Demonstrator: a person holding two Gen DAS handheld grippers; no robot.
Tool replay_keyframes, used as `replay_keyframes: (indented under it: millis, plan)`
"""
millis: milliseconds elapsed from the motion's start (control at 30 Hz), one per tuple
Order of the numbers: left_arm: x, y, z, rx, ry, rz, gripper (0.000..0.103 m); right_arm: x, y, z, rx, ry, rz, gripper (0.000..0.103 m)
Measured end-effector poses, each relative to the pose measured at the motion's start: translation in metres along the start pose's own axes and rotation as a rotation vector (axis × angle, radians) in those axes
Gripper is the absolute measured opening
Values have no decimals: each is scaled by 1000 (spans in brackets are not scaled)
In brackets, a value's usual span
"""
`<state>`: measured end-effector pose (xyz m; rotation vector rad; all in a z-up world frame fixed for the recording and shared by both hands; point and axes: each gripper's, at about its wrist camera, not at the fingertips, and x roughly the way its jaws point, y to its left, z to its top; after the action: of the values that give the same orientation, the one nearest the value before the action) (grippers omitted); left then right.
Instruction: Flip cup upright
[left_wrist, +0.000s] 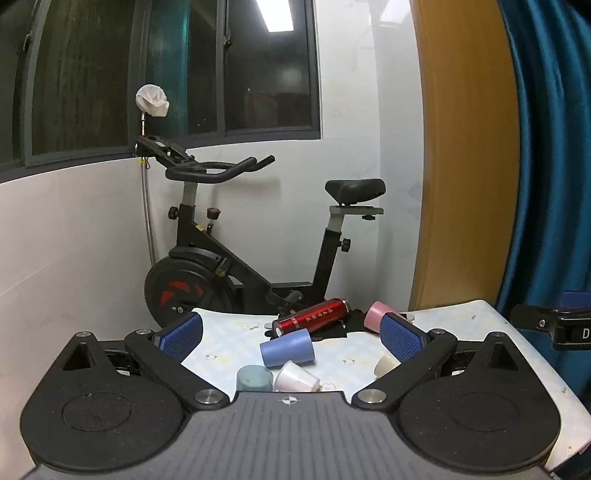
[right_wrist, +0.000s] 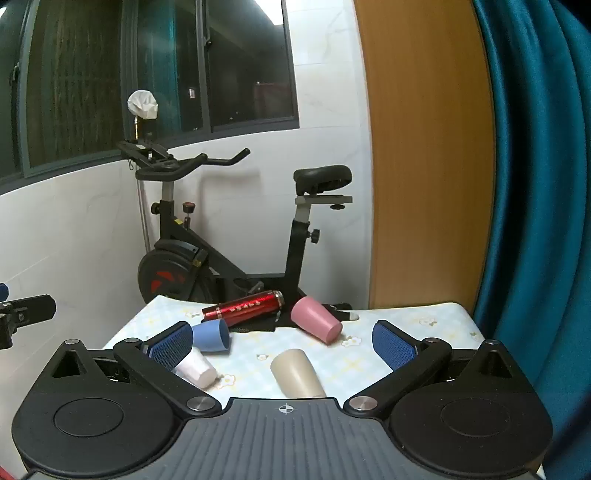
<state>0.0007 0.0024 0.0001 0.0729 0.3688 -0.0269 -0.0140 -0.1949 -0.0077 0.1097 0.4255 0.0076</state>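
Several cups lie on their sides on the patterned table (left_wrist: 221, 343): a blue cup (left_wrist: 287, 348), a white cup (left_wrist: 297, 377), a pink cup (left_wrist: 375, 315) and a beige cup (left_wrist: 386, 364). A grey-teal cup (left_wrist: 254, 377) stands near the white one. My left gripper (left_wrist: 291, 332) is open above them, empty. In the right wrist view the beige cup (right_wrist: 297, 373), pink cup (right_wrist: 316, 320), blue cup (right_wrist: 213, 336) and white cup (right_wrist: 195, 367) show too. My right gripper (right_wrist: 282, 341) is open and empty over the beige cup.
A red flask (left_wrist: 312, 318) lies on a black cloth (left_wrist: 332, 330) at the table's far side; it also shows in the right wrist view (right_wrist: 243, 308). An exercise bike (left_wrist: 229, 258) stands behind the table. A blue curtain (right_wrist: 535, 184) hangs on the right.
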Motion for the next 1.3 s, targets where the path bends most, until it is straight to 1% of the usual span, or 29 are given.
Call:
replay_keyframes:
  millis: [33,100,133,200,267,367,633,1233,1300]
  plan:
    - [4,4,2,-8,13,6,103,0,0,0,2,-1,0,103]
    - [2,6,2,-14,-2,7,103,0,0,1,1,-3,1,103]
    - [1,3,0,-4,-13,18,103,0,0,1,1,-3,1,103]
    - [8,3,0,-2,-5,19,103,1,0,1,2,-3,1,103]
    - [0,-3,1,1,-18,28,103,1,0,1,2,-3,1,103]
    - [2,-3,2,2,-15,35,103,1,0,2,2,-3,1,103]
    - [1,-1,4,-3,-26,26,103,2,1,5,0,-6,-3,103]
    - [-3,0,2,-14,-59,24,103,5,-3,2,-2,-16,-5,103]
    - [-3,0,1,-14,-62,24,103,-1,-2,1,-4,-21,-6,103]
